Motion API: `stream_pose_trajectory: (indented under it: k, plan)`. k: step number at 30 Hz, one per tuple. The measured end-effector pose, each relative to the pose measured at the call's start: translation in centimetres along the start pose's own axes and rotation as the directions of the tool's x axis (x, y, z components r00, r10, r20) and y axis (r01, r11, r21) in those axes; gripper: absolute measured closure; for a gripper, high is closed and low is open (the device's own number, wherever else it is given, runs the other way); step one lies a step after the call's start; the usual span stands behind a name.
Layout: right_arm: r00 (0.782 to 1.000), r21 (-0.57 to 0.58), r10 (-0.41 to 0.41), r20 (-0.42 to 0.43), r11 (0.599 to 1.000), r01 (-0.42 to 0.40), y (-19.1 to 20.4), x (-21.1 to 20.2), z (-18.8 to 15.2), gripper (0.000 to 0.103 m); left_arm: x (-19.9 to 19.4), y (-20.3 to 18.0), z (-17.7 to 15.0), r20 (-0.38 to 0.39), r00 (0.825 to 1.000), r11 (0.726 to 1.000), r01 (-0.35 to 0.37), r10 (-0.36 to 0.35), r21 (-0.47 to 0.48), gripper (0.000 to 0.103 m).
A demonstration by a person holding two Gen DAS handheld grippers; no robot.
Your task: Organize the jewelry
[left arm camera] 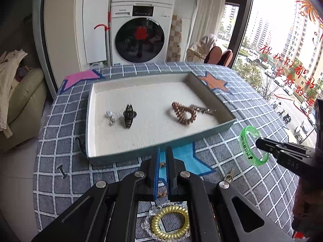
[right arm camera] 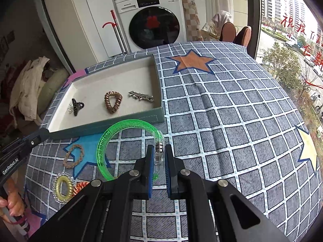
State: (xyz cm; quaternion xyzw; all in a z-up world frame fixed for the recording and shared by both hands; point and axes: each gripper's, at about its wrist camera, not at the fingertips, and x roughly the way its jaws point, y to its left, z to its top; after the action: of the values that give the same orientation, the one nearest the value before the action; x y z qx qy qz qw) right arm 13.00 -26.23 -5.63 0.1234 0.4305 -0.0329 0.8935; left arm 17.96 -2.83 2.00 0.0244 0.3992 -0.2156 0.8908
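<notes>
Jaws: right gripper (right arm camera: 159, 161) clamped on green bangle (right arm camera: 105, 141), left gripper (left arm camera: 162, 169) pinched on something unidentifiable; tray (left arm camera: 161, 149) holds four pieces, gold coil tie (left arm camera: 170, 221) and others left on table.

On the desk (right arm camera: 232, 111) the tray (right arm camera: 129, 122) holds a clip (right arm camera: 76, 105), coil tie (right arm camera: 113, 101) and barrette (right arm camera: 141, 96) left to right, a washing machine (right arm camera: 149, 20) behind.

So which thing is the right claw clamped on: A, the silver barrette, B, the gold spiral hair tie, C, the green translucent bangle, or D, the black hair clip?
C: the right claw is shut on the clear clasp section of the green bangle, held above the checked cloth, while the black hair clip and silver barrette lie in the tray and the gold spiral tie lies on the cloth.
</notes>
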Motion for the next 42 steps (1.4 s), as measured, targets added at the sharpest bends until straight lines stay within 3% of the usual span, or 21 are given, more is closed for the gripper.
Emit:
stream_pose_trajectory:
  k: [3,8,12,13,14,15,17,23,27,31,32,33,35,37,42]
  plan:
    - [1.000,-0.007,0.004,0.013,1.000,-0.004,0.5,-0.3,0.4,0.092,-0.4,0.1,0.6,0.006,1.000,1.000,0.009,-0.009,0.007,0.077]
    - [1.000,-0.004,0.024,0.003,1.000,-0.024,0.9,-0.1,0.1,0.092,0.8,0.0,-0.9,-0.024,0.994,0.993,-0.109,0.110,0.055,0.077]
    - [0.999,0.002,0.037,-0.009,0.999,-0.037,1.0,0.0,-0.6,0.092,2.2,0.6,-2.3,-0.086,0.990,0.993,-0.109,0.111,0.034,0.074]
    - [0.999,0.003,0.040,-0.010,0.999,-0.040,0.9,0.0,-0.7,0.092,2.4,0.8,-2.6,-0.092,0.989,0.993,-0.116,0.119,0.032,0.065]
    - [0.999,0.005,0.043,-0.010,0.999,-0.043,0.9,-0.1,-0.8,0.092,2.5,1.0,-2.8,-0.099,0.987,0.992,-0.124,0.126,0.027,0.019]
    - [0.999,0.006,0.043,-0.010,0.999,-0.043,0.8,-0.2,-0.9,0.092,2.4,1.3,-3.0,-0.093,0.986,0.990,-0.140,0.141,0.016,0.000]
    - [0.999,0.008,0.045,-0.010,0.999,-0.045,0.7,-0.2,-1.2,0.092,2.0,1.6,-3.2,-0.059,0.985,0.987,-0.161,0.162,0.016,0.000]
    - [0.999,0.018,0.049,-0.020,0.999,-0.049,0.5,-0.1,-1.7,0.092,3.9,2.2,-3.2,-0.112,0.976,0.982,-0.183,0.188,0.052,0.000]
    - [0.998,0.014,0.051,-0.021,0.999,-0.050,0.6,-0.3,-1.9,0.092,5.8,1.9,-3.4,-0.177,0.972,0.987,-0.138,0.151,0.087,0.021]
    - [0.998,0.013,0.051,-0.020,0.999,-0.051,0.6,-0.3,-1.9,0.092,6.0,0.7,-3.2,-0.183,0.976,0.986,-0.091,0.116,0.139,0.026]
    - [0.998,0.013,0.053,-0.020,0.999,-0.052,0.7,-0.3,-1.9,0.092,6.0,0.4,-3.1,-0.186,0.977,0.986,-0.075,0.102,0.148,0.036]
    - [0.998,0.014,0.054,-0.020,0.998,-0.053,0.7,-0.3,-1.9,0.092,5.9,0.1,-3.1,-0.193,0.978,0.987,-0.048,0.078,0.154,0.055]
    - [0.998,0.013,0.054,-0.019,0.998,-0.054,0.9,-0.4,-1.9,0.092,5.8,-0.8,-3.2,-0.204,0.978,0.981,-0.011,0.051,0.193,0.079]
    - [0.998,0.011,0.057,-0.017,0.998,-0.056,1.1,-0.5,-1.9,0.092,5.7,-1.2,-3.3,-0.203,0.978,0.977,-0.004,0.047,0.212,0.079]
    - [0.998,0.005,0.061,0.001,0.998,-0.061,1.2,-1.1,-1.3,0.092,4.2,-0.1,-2.7,-0.168,0.986,0.994,0.042,-0.025,0.099,0.079]
